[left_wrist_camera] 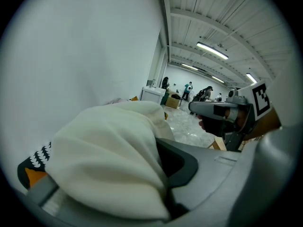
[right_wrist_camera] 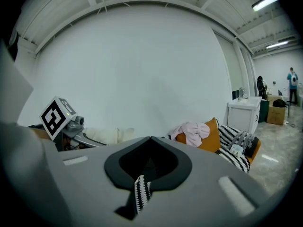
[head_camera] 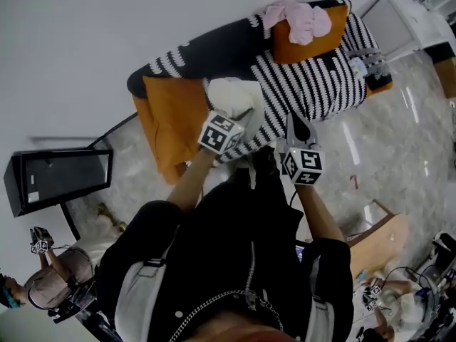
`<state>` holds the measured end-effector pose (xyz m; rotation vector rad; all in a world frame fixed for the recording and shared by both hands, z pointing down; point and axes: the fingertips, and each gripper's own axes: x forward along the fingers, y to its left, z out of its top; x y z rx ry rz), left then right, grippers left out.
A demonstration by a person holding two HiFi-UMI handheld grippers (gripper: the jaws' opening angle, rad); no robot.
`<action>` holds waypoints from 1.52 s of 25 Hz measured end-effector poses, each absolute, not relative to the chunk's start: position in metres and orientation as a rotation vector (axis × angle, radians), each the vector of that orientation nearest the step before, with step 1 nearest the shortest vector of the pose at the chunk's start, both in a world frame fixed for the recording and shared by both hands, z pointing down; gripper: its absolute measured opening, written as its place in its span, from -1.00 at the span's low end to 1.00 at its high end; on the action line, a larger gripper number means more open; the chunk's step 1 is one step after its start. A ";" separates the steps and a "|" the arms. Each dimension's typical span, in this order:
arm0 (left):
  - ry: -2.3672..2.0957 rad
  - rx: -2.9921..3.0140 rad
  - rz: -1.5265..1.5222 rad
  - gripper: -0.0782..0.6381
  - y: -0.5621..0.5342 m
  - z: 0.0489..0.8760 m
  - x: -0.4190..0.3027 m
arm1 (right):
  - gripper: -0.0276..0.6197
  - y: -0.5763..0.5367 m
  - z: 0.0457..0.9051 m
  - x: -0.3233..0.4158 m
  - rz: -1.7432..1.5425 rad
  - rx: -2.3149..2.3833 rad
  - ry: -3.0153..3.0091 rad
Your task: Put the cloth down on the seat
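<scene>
A cream-white cloth [head_camera: 231,95] hangs bunched in my left gripper [head_camera: 239,117], which is shut on it above the sofa seat, between an orange cushion [head_camera: 171,120] and the black-and-white striped cover [head_camera: 320,77]. In the left gripper view the cloth [left_wrist_camera: 113,150] fills the jaws and hides the seat below. My right gripper [head_camera: 294,123] hovers just to the right over the striped cover, its tips together [right_wrist_camera: 150,138]. A strip of striped fabric [right_wrist_camera: 141,193] shows in the slit between its jaws; I cannot tell whether it is pinched.
A pink cloth [head_camera: 299,20] lies on a second orange cushion [head_camera: 313,45] at the sofa's far end. A black box on a stand [head_camera: 60,180] is at the left, a white cabinet [head_camera: 399,20] at the top right, a wooden piece [head_camera: 377,244] on the floor. A person [head_camera: 64,269] sits at the lower left.
</scene>
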<state>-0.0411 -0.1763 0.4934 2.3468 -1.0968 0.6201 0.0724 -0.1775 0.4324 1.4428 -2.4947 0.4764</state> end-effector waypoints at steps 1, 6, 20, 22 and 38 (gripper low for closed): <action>-1.099 2.343 0.626 -0.58 -0.179 0.494 -0.040 | -0.93 -0.181 0.435 0.073 0.488 1.438 -2.496; -1.112 2.324 0.638 -0.58 -0.204 0.496 -0.031 | -0.93 -0.209 0.445 0.076 0.520 1.382 -2.511; -1.244 2.220 0.632 -0.58 -0.298 0.512 0.004 | -0.93 -0.316 0.462 0.103 0.545 1.207 -2.583; -1.261 2.211 0.628 -0.58 -0.309 0.513 0.009 | -0.93 -0.329 0.469 0.108 0.565 1.192 -2.580; -1.296 2.177 0.666 -0.58 -0.359 0.552 0.008 | -0.94 -0.371 0.493 0.127 0.581 1.214 -2.565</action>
